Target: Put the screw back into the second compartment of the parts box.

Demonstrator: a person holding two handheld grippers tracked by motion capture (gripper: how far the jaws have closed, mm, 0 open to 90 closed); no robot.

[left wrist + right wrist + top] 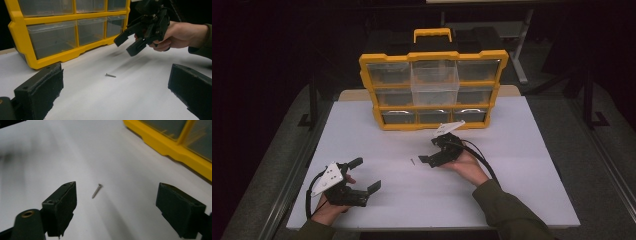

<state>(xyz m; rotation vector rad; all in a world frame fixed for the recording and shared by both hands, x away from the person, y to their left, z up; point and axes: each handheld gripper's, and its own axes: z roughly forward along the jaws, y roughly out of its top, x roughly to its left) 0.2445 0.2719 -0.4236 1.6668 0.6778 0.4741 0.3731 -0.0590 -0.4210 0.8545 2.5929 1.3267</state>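
Observation:
A small metal screw (412, 161) lies on the white table (512, 165), in front of a yellow drawer organizer (432, 107). My right gripper (430, 151) hovers open just right of the screw, its jaws angled down toward it. In the right gripper view the screw (97, 190) lies between the open jaws of the right gripper (117, 192), nearer the left one and untouched. My left gripper (366, 174) rests open at the table's front left. The left gripper view shows the screw (110, 75) ahead of the left gripper (116, 83), with the right gripper (125, 46) above and beyond it.
The organizer (62, 56) stands upright at the back of the table with clear drawers. Its upper middle drawer (435, 82) is pulled out. The yellow base (172, 150) runs along the upper right of the right gripper view. Dark floor surrounds the table.

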